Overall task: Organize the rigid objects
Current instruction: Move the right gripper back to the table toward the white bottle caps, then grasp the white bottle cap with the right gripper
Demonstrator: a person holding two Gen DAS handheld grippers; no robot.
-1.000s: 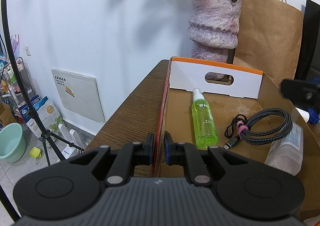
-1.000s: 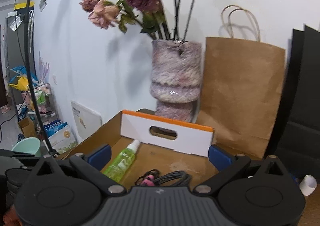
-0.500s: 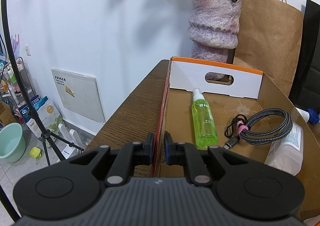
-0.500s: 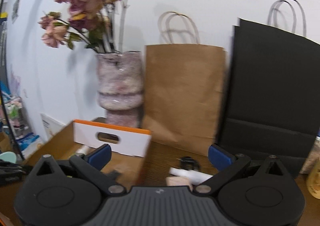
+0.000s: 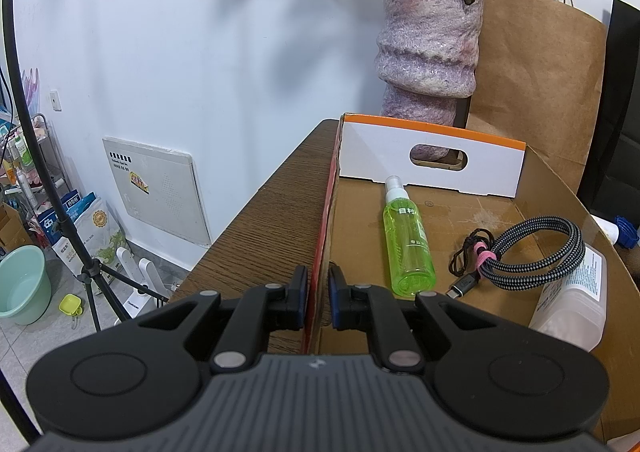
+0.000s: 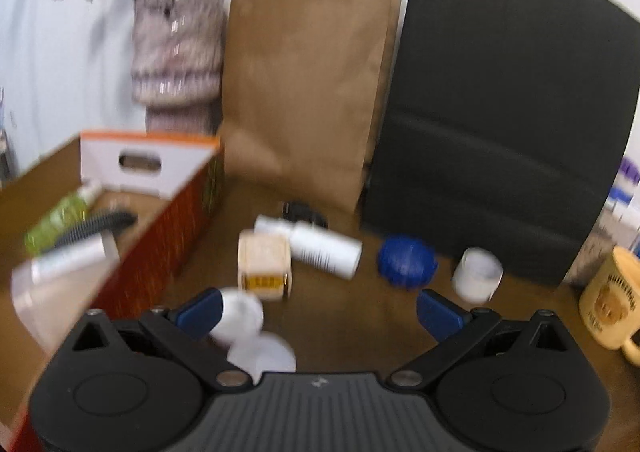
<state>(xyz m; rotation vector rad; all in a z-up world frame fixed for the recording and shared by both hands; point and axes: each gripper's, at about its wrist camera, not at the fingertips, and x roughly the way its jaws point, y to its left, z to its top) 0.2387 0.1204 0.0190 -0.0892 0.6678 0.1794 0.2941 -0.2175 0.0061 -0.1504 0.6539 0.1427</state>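
My left gripper (image 5: 318, 292) is shut on the left wall of the cardboard box (image 5: 432, 167), one pad on each side of it. Inside the box lie a green spray bottle (image 5: 408, 244), a coiled braided cable (image 5: 532, 252) and a clear bottle (image 5: 572, 292). The right wrist view is blurred. My right gripper (image 6: 320, 312) stands open above the wooden table, right of the box (image 6: 160, 252), with nothing between its pads. Ahead of it lie a wooden block (image 6: 264, 266), a white bottle (image 6: 324, 248), a blue cap (image 6: 406, 260) and a small white jar (image 6: 478, 274). Another white bottle (image 6: 240, 316) lies beside its left finger.
A purple vase (image 5: 428, 39) with dried flowers, a brown paper bag (image 6: 304, 91) and a black bag (image 6: 500, 111) stand along the back wall. A yellow mug (image 6: 612, 304) sits at the right. A small black clip (image 6: 302, 211) lies by the brown bag. The table edge drops off left of the box.
The right gripper has swung right and down, from over the box to above the loose items on the table. The left gripper has not moved.
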